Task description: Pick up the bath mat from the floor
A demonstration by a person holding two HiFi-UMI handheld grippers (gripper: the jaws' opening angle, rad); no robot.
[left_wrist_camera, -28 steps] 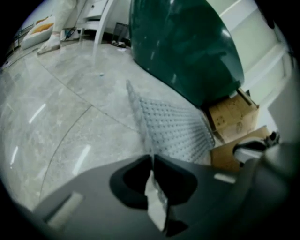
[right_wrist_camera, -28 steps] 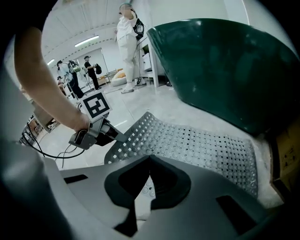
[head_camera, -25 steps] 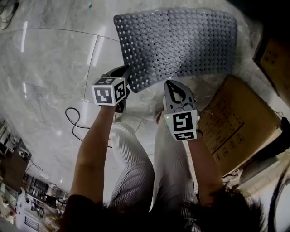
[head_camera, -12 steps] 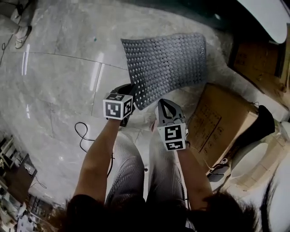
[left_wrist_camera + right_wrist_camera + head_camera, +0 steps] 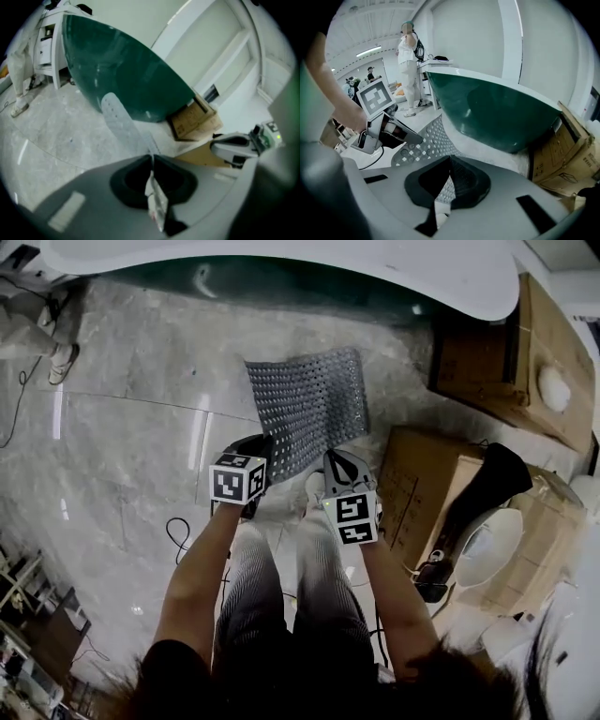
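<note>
The grey perforated bath mat [image 5: 309,409] hangs off the floor, held by its near edge and sloping away toward the tub. My left gripper [image 5: 261,454] is shut on the near left corner. In the left gripper view the mat [image 5: 119,119] runs away edge-on from the closed left gripper [image 5: 152,157]. My right gripper [image 5: 339,465] is shut on the near right part of that edge. In the right gripper view the dotted mat [image 5: 429,138] passes between the closed jaws of the right gripper [image 5: 450,158], with the left gripper [image 5: 389,131] gripping beside it.
A dark green bathtub with a white rim [image 5: 281,268] stands beyond the mat. Cardboard boxes [image 5: 422,493] crowd the right side, another [image 5: 487,352] behind. A black cable [image 5: 178,531] lies on the marble floor at left. A person in white [image 5: 408,65] stands far back.
The mat has come up off the floor with both grippers and now looks smaller and farther from the floor. The view has risen, bringing the tub and more boxes into sight.
</note>
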